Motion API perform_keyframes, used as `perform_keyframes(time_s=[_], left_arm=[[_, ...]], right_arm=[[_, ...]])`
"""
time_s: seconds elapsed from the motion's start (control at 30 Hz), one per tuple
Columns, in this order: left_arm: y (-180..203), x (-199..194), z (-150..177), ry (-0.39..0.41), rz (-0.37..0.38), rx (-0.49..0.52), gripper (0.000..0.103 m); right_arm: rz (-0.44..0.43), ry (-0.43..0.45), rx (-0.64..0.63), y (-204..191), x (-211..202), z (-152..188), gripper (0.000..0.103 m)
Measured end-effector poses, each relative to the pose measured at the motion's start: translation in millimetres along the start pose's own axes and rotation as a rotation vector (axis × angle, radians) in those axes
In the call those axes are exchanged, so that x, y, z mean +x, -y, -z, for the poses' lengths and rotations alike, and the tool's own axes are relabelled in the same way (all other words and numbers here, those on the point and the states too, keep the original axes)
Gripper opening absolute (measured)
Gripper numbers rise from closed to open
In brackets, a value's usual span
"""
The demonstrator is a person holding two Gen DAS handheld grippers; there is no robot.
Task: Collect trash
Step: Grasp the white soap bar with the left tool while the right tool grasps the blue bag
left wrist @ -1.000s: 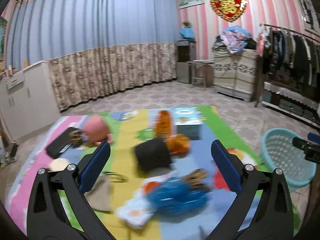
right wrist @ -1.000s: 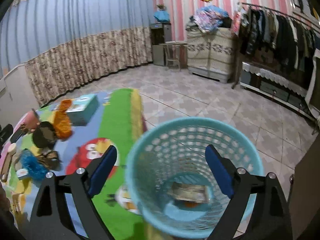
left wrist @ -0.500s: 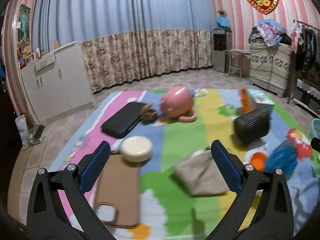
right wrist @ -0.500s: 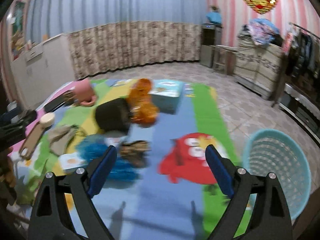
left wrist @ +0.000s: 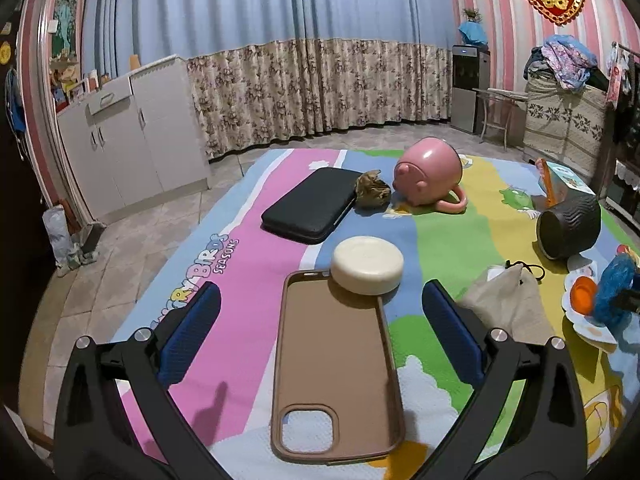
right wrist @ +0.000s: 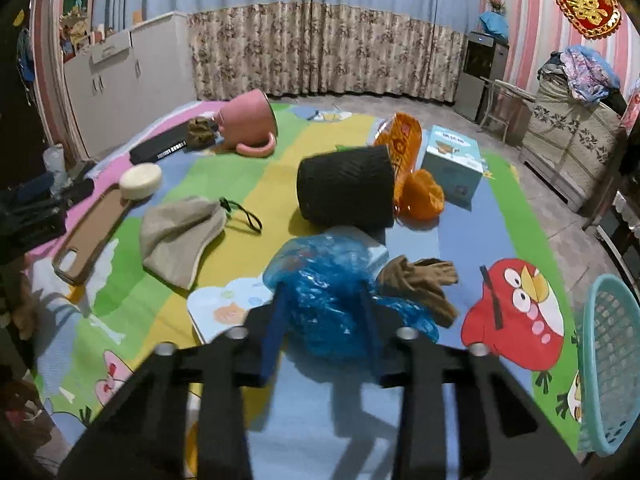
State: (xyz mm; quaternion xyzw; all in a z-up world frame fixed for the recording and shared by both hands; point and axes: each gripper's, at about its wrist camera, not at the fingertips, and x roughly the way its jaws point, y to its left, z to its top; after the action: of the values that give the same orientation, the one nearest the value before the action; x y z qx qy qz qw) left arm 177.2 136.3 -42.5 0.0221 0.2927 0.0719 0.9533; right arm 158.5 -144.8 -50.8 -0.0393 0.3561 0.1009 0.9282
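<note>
A crumpled blue plastic bag (right wrist: 340, 280) lies on the play mat (right wrist: 248, 184). My right gripper (right wrist: 322, 308) is closing, and its blue pads press the bag's near side. A crumpled brown paper (right wrist: 420, 280) touches the bag on the right. Orange wrappers (right wrist: 412, 176) lie behind the black cylinder. The teal basket (right wrist: 608, 368) stands off the mat at the far right. My left gripper (left wrist: 320, 320) hangs open over a brown phone case (left wrist: 336, 360), holding nothing. A brown paper wad (left wrist: 372, 192) sits beside the pink mug. The blue bag (left wrist: 616, 284) shows at that view's right edge.
On the mat lie a pink mug (left wrist: 428, 176), a black flat case (left wrist: 308, 208), a white round puck (left wrist: 366, 264), a beige pouch (right wrist: 180, 232), a black cylinder (right wrist: 344, 188) and a light-blue box (right wrist: 452, 164). White cabinets (left wrist: 132, 140) stand at the left.
Both views swung left. The right gripper left the basket, came over the mat and narrowed its jaws onto the blue bag. The left gripper came over the phone case, still open.
</note>
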Motion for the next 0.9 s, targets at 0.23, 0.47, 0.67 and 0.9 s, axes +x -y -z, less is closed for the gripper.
perform_keyframes(time_s=[0.23, 0.47, 0.67, 0.9], left_arm=[[1, 10, -10, -0.022, 0.022, -0.008, 0.097], [18, 31, -20, -0.073, 0.059, 0.016, 0.097], [30, 64, -28, -0.177, 0.072, 0.036, 0.093], [36, 89, -26, -0.278, 0.089, 0.052, 0.061]], right_arm=[[-0.037, 0.119, 0.104, 36, -37, -21, 0.027], [0.047, 0.124, 0.149, 71, -40, -21, 0.027], [0.075, 0.12, 0.155, 84, -37, -20, 0.027], [0.082, 0.137, 0.182, 102, -45, -17, 0.027]])
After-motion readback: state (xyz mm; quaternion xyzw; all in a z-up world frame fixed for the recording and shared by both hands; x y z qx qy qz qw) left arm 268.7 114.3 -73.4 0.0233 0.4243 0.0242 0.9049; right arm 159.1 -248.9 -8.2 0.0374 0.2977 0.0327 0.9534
